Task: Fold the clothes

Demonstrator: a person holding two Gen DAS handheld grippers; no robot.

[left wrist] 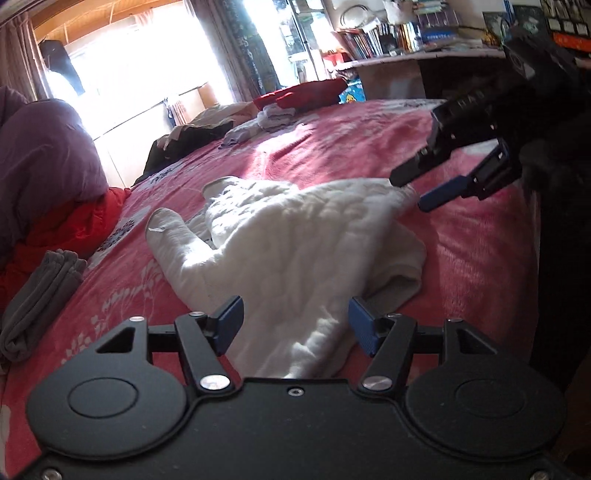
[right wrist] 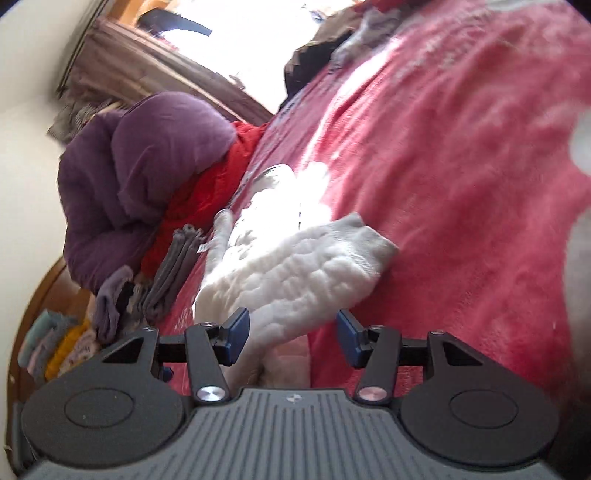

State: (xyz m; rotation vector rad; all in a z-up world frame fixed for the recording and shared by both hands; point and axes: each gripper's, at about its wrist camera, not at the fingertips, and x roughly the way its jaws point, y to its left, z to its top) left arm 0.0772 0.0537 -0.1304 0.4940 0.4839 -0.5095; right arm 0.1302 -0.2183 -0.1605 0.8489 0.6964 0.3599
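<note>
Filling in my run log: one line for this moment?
left gripper: open | right gripper: open | white garment: on bed, unheld

A purple duvet [left wrist: 40, 155] sits beside bookshelves [left wrist: 399, 35] and window [left wrist: 140, 66].

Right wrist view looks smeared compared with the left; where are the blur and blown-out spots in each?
Left wrist view: mostly sharp; the window is blown out, sun patches glare on the white garment, and fisheye bends the bed's edge. Right wrist view: motion-blurred and tilted, the pink bedspread streaked, the garment's far part overexposed, a pale blur at the right edge.
</note>
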